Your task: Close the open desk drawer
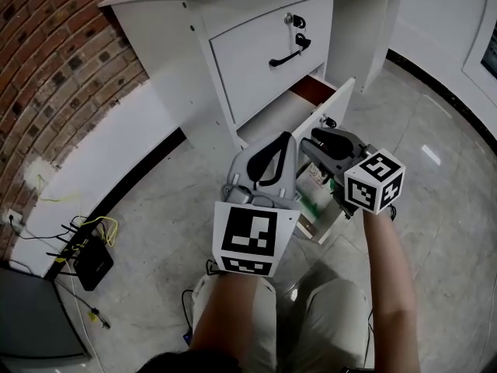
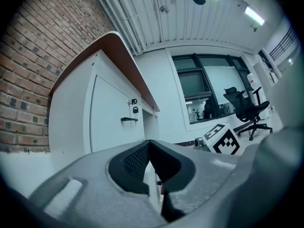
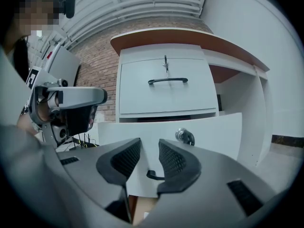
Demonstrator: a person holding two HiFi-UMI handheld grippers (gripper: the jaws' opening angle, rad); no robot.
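Observation:
The white desk [image 1: 167,33] has its upper drawer [image 1: 268,49] closed and its lower drawer [image 1: 335,103] pulled out, with items inside. In the head view my left gripper [image 1: 289,136] hovers over the open drawer's near side, its fingertips meeting and nothing held. My right gripper [image 1: 311,142] is beside it at the drawer's front panel, jaws apart. In the right gripper view the right gripper [image 3: 149,146] is open, facing the drawer front [image 3: 209,132]; its black handle [image 3: 154,175] shows in the gap, untouched. In the left gripper view the left gripper [image 2: 149,146] points along the desk's side.
A brick wall [image 1: 54,68] runs along the left. A black router [image 1: 89,263] with cables lies on the floor beside a dark box [image 1: 31,317]. The upper drawer has a handle [image 3: 167,81] and key [image 3: 165,63]. An office chair [image 2: 247,108] stands far off.

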